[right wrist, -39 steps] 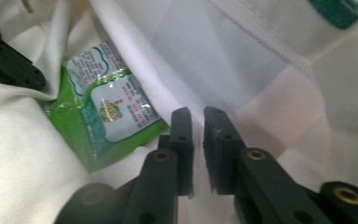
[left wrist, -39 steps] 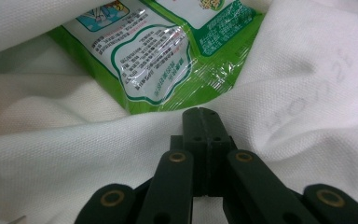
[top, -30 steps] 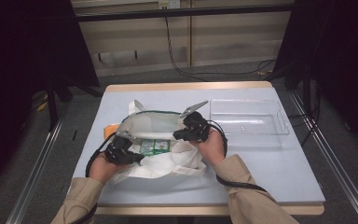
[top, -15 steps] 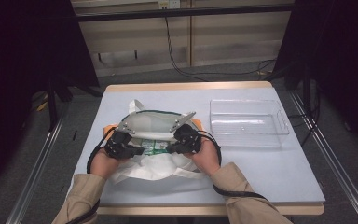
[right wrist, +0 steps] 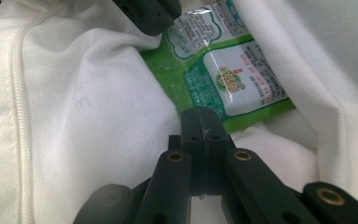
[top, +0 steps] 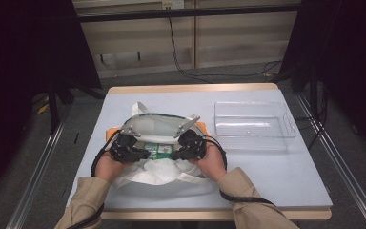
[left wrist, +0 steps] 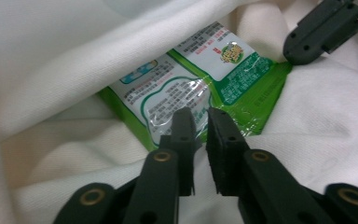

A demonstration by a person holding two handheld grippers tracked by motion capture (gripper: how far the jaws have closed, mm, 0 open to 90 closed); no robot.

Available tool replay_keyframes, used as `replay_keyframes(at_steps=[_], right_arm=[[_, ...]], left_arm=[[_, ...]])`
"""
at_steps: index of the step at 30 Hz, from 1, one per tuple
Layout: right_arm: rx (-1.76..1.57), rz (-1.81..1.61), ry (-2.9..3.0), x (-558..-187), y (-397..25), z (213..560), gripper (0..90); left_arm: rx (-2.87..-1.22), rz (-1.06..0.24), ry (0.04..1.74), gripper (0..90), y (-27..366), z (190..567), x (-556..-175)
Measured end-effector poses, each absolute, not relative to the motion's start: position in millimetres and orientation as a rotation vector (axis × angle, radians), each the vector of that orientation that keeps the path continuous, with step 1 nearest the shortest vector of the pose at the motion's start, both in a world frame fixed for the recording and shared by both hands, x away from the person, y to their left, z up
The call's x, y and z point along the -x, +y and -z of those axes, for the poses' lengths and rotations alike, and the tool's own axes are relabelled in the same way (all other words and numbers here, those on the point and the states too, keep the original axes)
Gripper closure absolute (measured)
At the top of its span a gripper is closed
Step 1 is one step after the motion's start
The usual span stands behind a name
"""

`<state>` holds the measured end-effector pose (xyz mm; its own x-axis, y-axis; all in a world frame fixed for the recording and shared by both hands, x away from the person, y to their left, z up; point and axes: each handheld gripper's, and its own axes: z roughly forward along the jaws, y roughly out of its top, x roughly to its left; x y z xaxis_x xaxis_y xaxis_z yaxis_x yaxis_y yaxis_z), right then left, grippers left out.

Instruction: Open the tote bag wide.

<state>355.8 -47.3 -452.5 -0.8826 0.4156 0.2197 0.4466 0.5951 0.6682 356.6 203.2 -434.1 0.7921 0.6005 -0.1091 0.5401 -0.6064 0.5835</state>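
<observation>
High view: a white cloth bag [top: 158, 168] lies on the tabletop [top: 276, 167], left of a clear plastic tray [top: 253, 126], with both tongs at its opening — left tongs [top: 140, 153] and right tongs [top: 175, 153] facing each other over a green packet [top: 158, 150] inside. In the left gripper view the left tongs [left wrist: 200, 122] stand slightly parted over the packet's [left wrist: 200, 79] lower edge, clasping nothing. In the right gripper view the right tongs [right wrist: 200, 122] are pressed together at the packet's [right wrist: 233, 79] corner beside the bag's cloth [right wrist: 88, 116] — whether they pinch anything I cannot tell.
</observation>
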Motion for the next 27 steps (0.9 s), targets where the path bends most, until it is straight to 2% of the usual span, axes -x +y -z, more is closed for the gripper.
replay_keyframes(at_steps=[3, 7, 15, 27], right_arm=[[0.722, 1.164, -2.772, -354.9, -46.4, 453.3, 90.0], [0.724, 1.164, -2.766, -354.6, -46.7, 453.7, 90.0], [0.685, 1.136, -2.779, -353.5, -44.4, 454.4, 90.0], [0.686, 1.152, -2.772, -353.7, -44.9, 454.2, 90.0]], left_arm=[[-2.346, -0.167, 0.872, 73.6, 203.5, 433.9, -356.1], [-2.36, -0.208, 0.886, 60.0, 203.7, 436.0, -357.5], [-2.331, -0.198, 0.974, 58.4, 205.4, 439.2, -363.0], [-2.332, -0.213, 0.981, 58.4, 204.4, 440.7, -364.7]])
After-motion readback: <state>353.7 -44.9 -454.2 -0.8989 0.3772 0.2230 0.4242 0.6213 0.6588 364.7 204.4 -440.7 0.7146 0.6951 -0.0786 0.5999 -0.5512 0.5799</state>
